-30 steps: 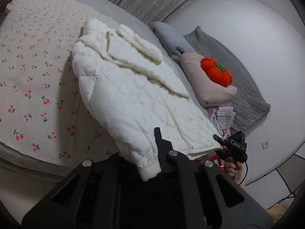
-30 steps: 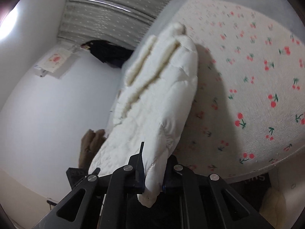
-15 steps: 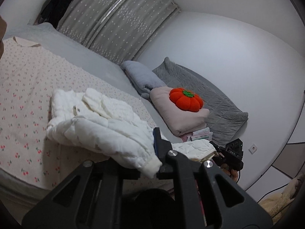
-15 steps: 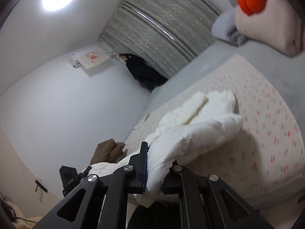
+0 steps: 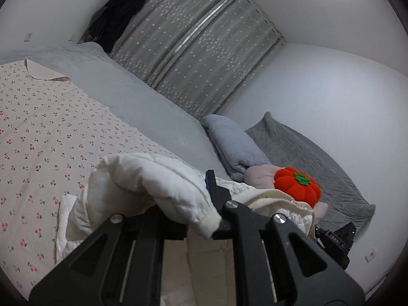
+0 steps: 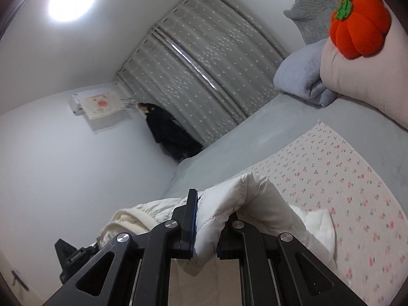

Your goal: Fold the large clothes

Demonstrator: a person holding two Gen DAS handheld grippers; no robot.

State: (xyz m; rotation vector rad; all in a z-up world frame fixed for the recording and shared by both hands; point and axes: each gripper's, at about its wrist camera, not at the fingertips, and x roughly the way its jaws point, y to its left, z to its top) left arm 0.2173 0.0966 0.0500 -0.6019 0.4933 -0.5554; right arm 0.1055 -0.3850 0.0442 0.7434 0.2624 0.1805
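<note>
The white quilted jacket hangs between the two hand-held grippers, lifted off the bed at its near edge. The left gripper is clamped narrow on a ribbed hem or cuff corner, and the right gripper is pinched likewise on another fold of the same jacket; each shows in the other's view, low at the side.

The cherry-print sheet beyond the jacket lies flat and bare toward the far edge of the bed, with plain grey bedding past it. At the bed's head end sit a folded grey blanket, a pink pillow and an orange pumpkin cushion.

The jacket is puffy, cream-white, stitched in quilted panels, bunched and drooping between the grips.
</note>
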